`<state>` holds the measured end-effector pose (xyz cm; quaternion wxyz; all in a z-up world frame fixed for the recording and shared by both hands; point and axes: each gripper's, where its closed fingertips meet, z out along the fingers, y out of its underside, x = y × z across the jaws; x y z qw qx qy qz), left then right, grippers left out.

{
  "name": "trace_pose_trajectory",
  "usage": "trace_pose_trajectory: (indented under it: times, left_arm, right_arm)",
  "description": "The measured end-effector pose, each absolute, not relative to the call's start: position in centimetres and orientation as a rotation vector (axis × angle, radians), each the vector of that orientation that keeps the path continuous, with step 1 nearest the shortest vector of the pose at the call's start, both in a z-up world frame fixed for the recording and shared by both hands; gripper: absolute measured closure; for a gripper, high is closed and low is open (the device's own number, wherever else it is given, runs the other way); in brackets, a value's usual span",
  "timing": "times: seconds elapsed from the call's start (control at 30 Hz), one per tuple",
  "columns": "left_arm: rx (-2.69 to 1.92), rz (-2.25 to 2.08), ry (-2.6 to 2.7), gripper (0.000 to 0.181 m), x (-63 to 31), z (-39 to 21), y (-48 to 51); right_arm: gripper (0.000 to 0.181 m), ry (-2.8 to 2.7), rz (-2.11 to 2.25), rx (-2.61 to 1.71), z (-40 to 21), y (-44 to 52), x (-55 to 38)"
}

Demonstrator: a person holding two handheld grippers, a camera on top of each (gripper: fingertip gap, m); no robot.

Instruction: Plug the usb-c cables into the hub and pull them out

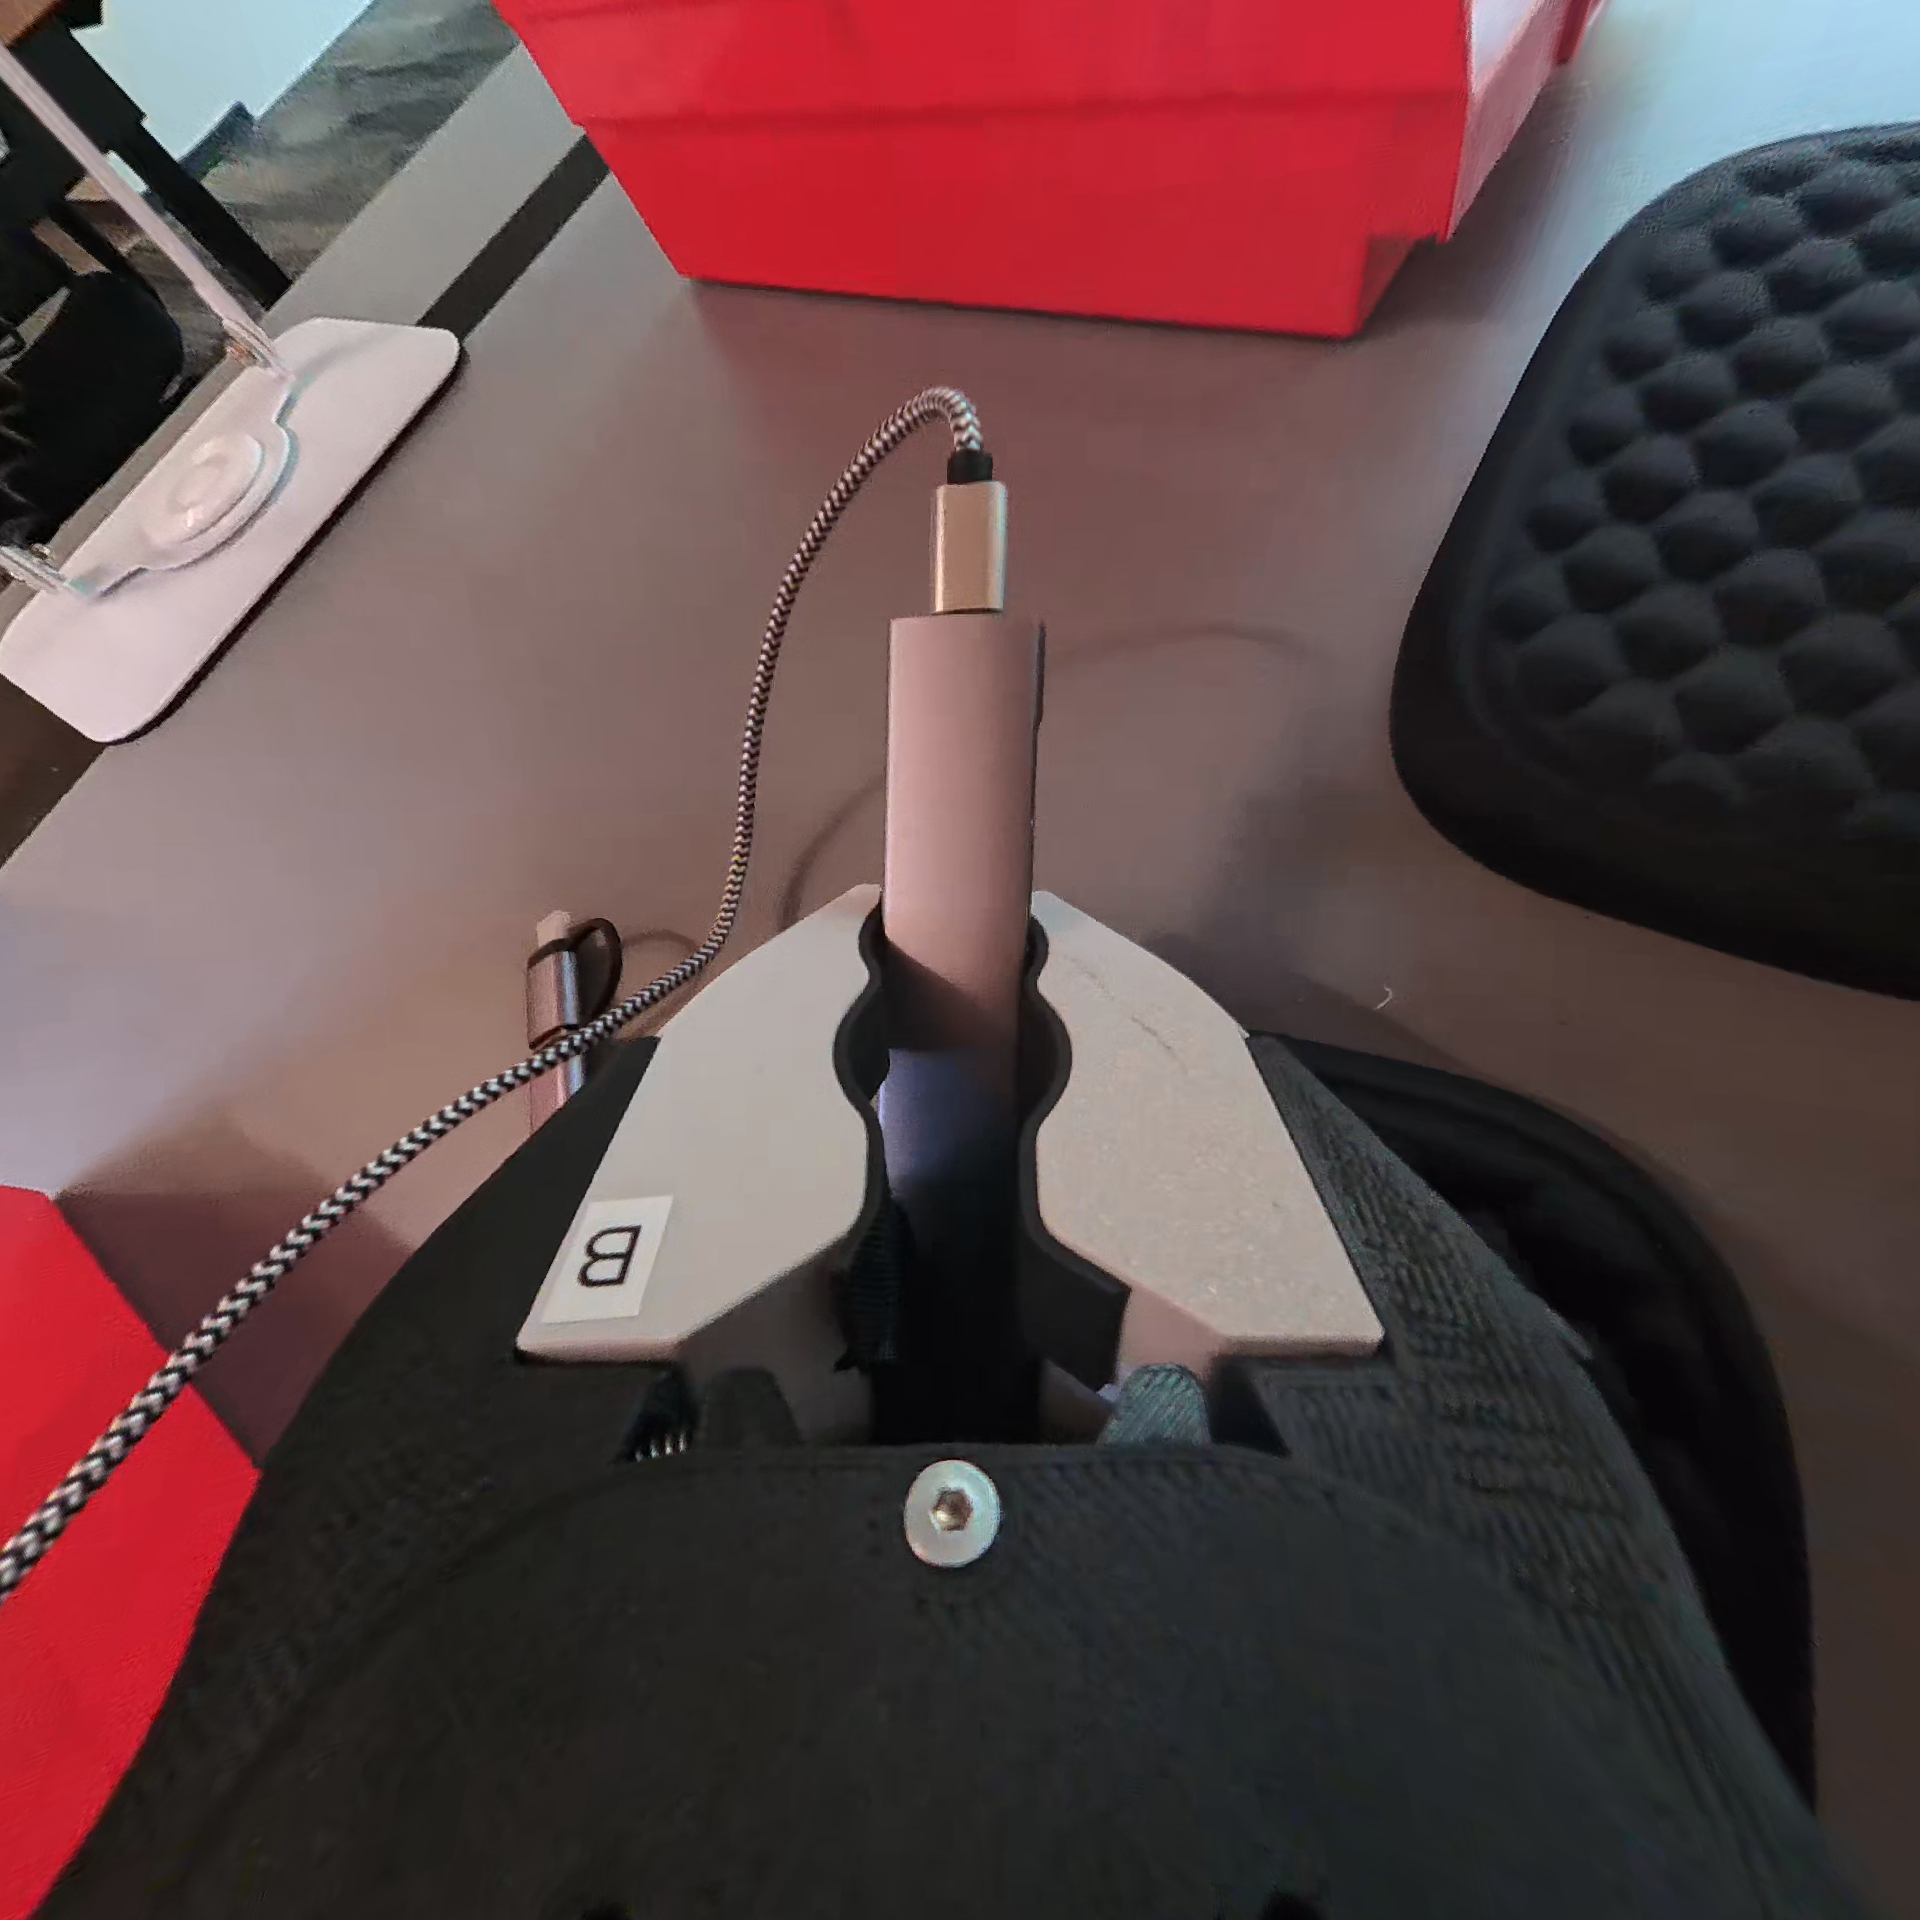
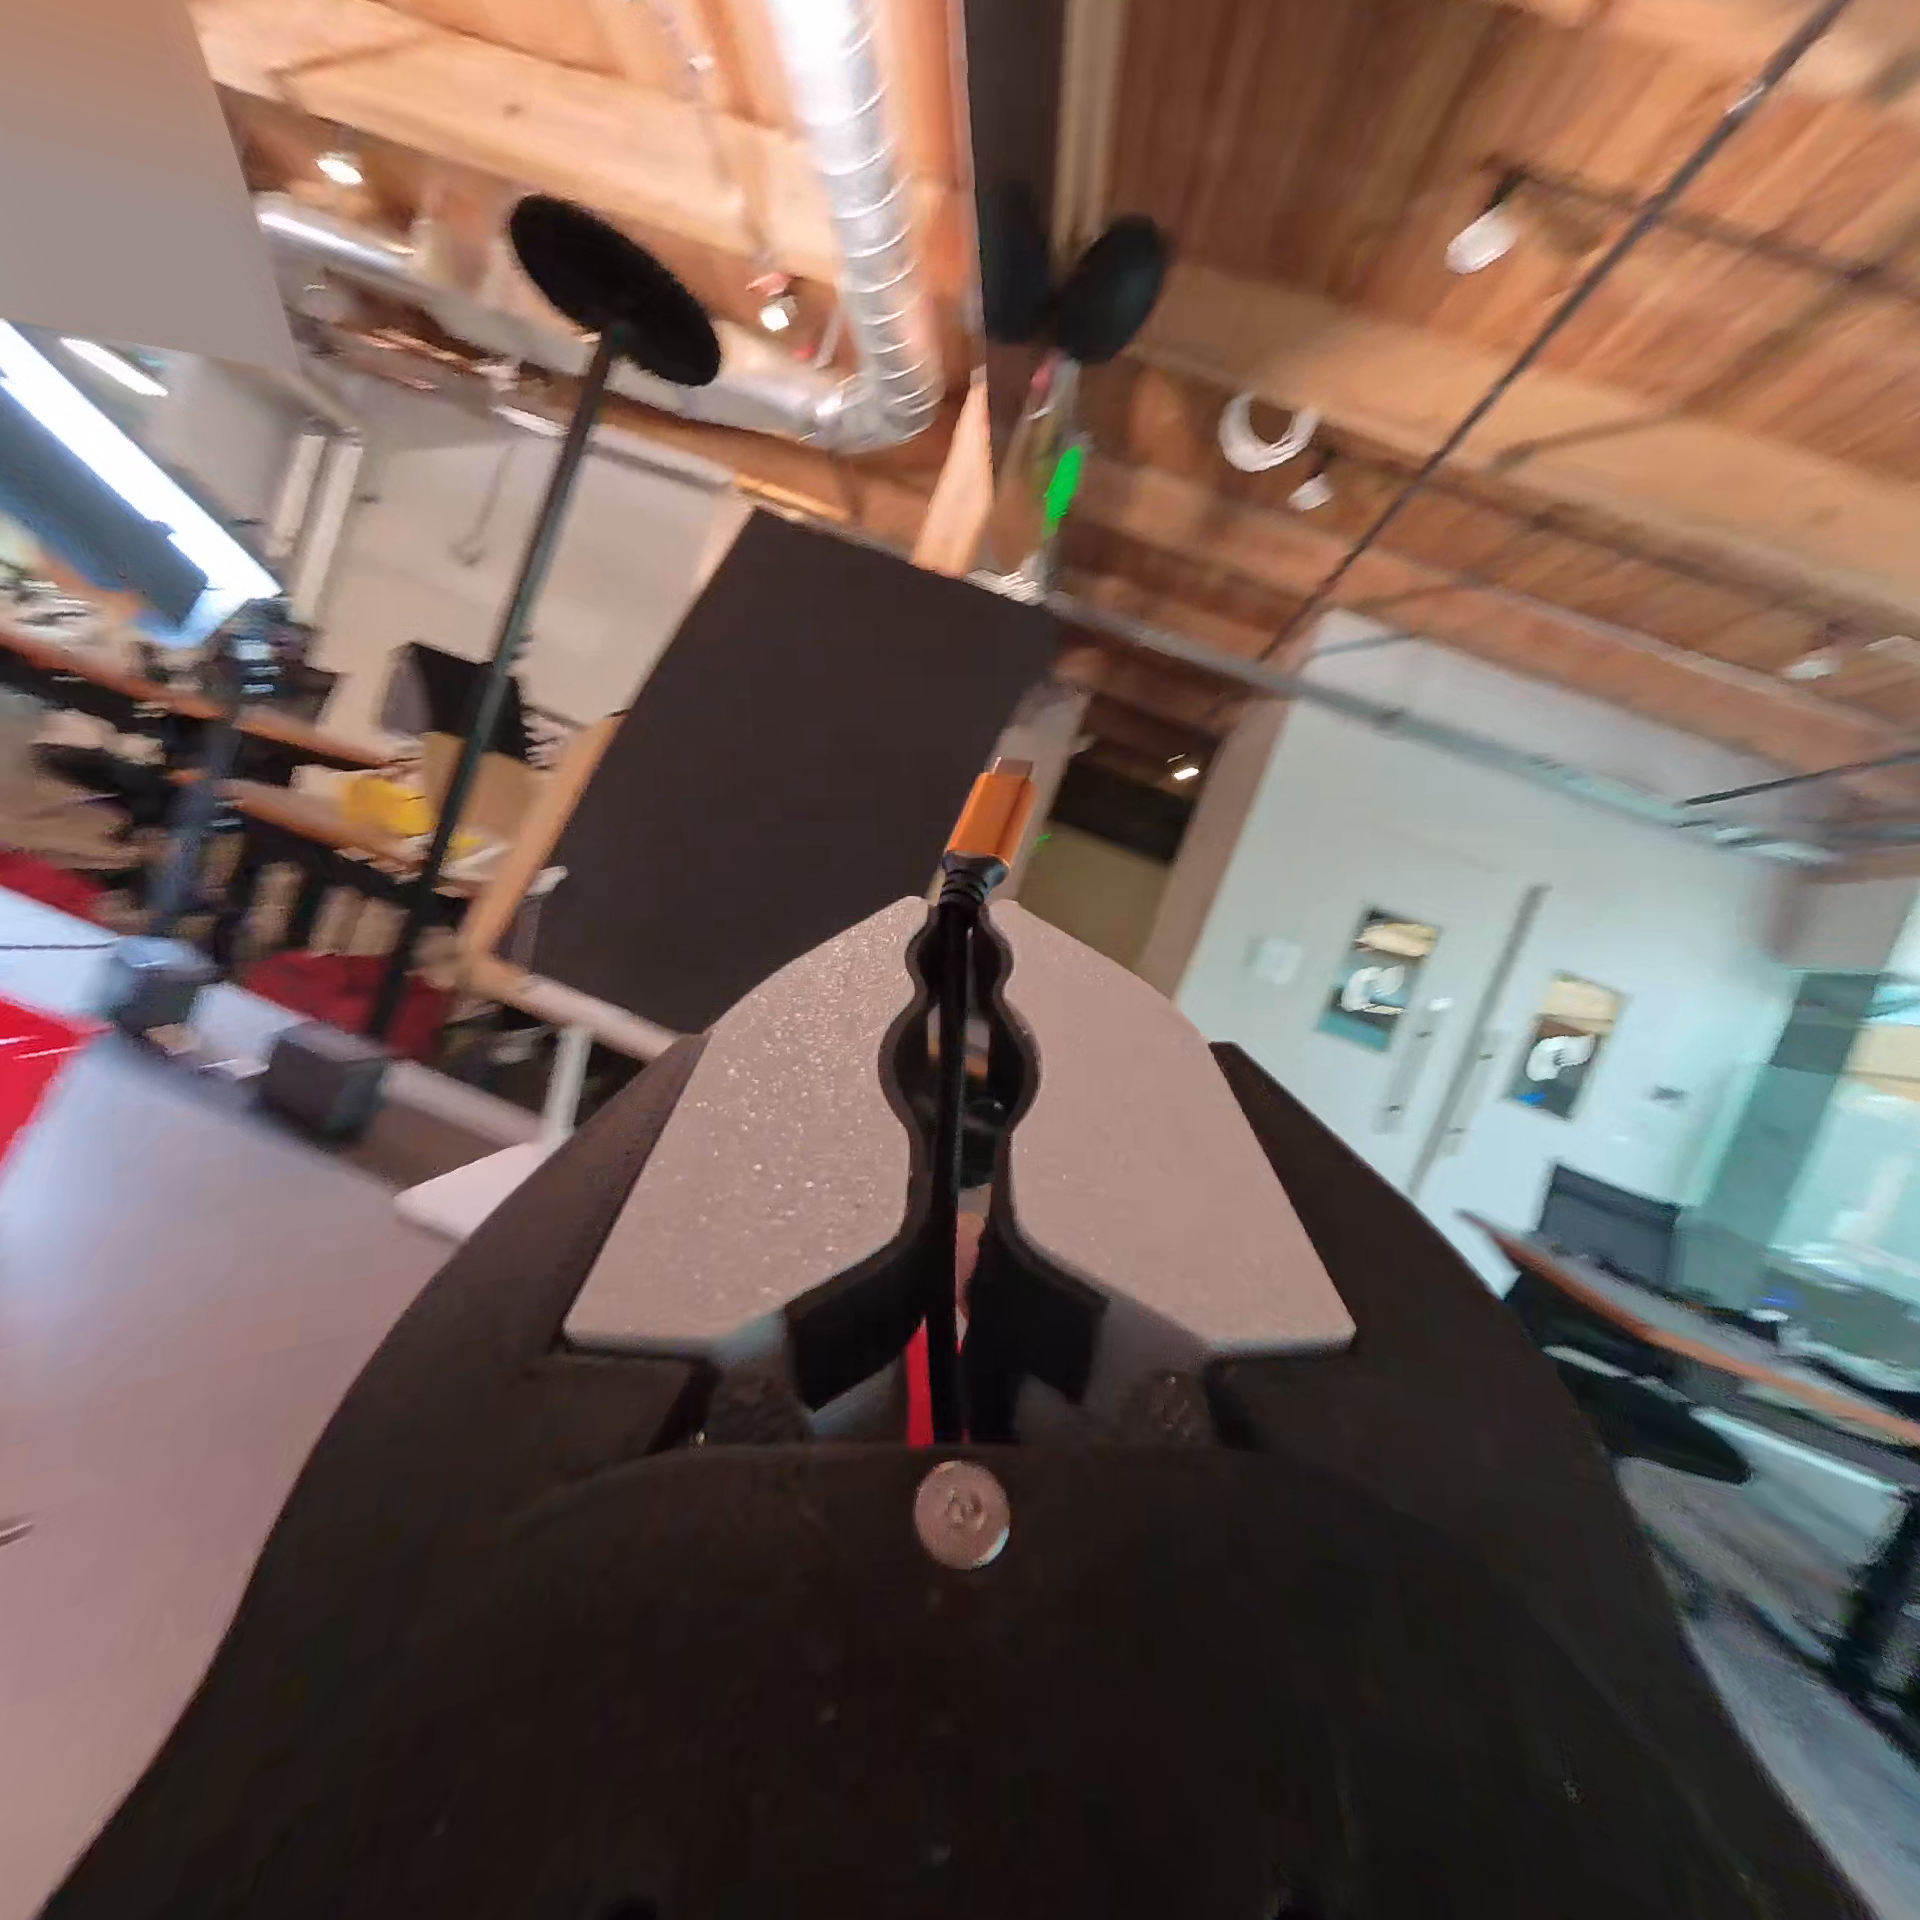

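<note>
The left claw [image 1: 961, 925] was seen clenched on the hub [image 1: 961, 769], a slim grey bar held above the counter [image 1: 520, 644]. The hub's long axis ran straight along the claw's fingers, its far end pointing away from the camera toward the red bin [image 1: 1039, 156]. A silver-shelled plug [image 1: 971, 545] was seated in that far end, in line with the hub, and its black-and-white braided cable [image 1: 748, 748] looped back to the left, past another grey connector [image 1: 556, 1013] lying on the counter.

The right claw [image 2: 961, 914] was clamped on a black cable [image 2: 951, 1143] just behind an orange-shelled usb-c plug [image 2: 992, 821]. That plug stood clear of the fingertips, its metal tip pointing forward and upward toward the ceiling, tilted slightly right, with nothing attached to it. The hub was not visible in the right wrist view.

The step in hand was judged to be either the second cable's insertion or the moment just after its withdrawal; which of the two could not be told. For insertion, the right claw would need to be swung down toward the hub, the orange plug's axis lined up with a free port, and the hub steadied against the push.
</note>
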<state>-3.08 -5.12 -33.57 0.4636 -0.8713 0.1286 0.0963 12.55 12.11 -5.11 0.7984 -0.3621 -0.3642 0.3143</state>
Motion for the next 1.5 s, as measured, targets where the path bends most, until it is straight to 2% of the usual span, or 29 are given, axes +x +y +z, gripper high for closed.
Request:
trace_pose_trajectory:
  times: [0.17, 0.47, 0.63, 0.73, 0.83, 1.0, 1.07, 1.17, 1.23, 1.33, 1.43, 1.5]
  left_arm:
    - [-2.151, 0.250, 0.338, 0.162, -3.0, -33.8, -5.1]
    - [-2.164, 0.255, 0.358, 0.162, -2.9, -34.0, -5.1]
    - [-2.153, 0.247, 0.351, 0.162, -2.9, -33.8, -5.1]
    - [-2.131, 0.230, 0.340, 0.162, -2.8, -33.4, -5.1]
    - [-2.114, 0.218, 0.335, 0.162, -2.8, -33.2, -5.2]
    - [-2.120, 0.213, 0.358, 0.162, -2.5, -33.3, -5.2]
    - [-2.119, 0.209, 0.385, 0.162, -2.3, -33.3, -5.2]
    - [-2.126, 0.191, 0.471, 0.162, -1.5, -33.6, -5.4]
    - [-2.124, 0.202, 0.558, 0.162, -0.8, -33.9, -5.6]
    - [-2.123, 0.245, 0.704, 0.162, -0.1, -34.6, -6.0]
    - [-2.107, 0.299, 0.781, 0.162, 0.0, -34.9, -6.0]
    - [-2.108, 0.297, 0.787, 0.161, 0.0, -34.9, -6.1]
  right_arm:
    - [0.176, -0.696, 0.556, -0.712, -5.0, 16.4, 12.8]
    - [0.169, -1.070, 0.179, -0.737, -16.8, 20.5, 7.8]
    - [0.149, -1.436, 0.273, -0.858, -21.7, 18.7, 6.8]
    - [0.124, -1.672, 0.363, -1.025, -25.3, 17.6, 7.4]
    - [0.116, -1.681, 0.283, -1.038, -25.6, 18.3, 7.9]
    - [0.119, -1.509, 0.601, -0.833, -20.2, 13.5, 7.2]
    - [0.128, -1.557, 0.722, -0.687, -19.2, 9.0, 7.0]
    - [0.148, -1.819, 0.811, -0.483, -22.0, 1.0, 6.5]
    - [0.164, -1.982, 0.714, -0.413, -25.4, -2.1, 6.0]
    - [0.165, -2.074, 0.547, -0.340, -28.8, -3.6, 4.6]
    - [0.155, -2.184, 0.598, -0.391, -31.3, -4.5, 4.0]
    - [0.155, -2.168, 0.575, -0.393, -31.5, -4.3, 3.4]
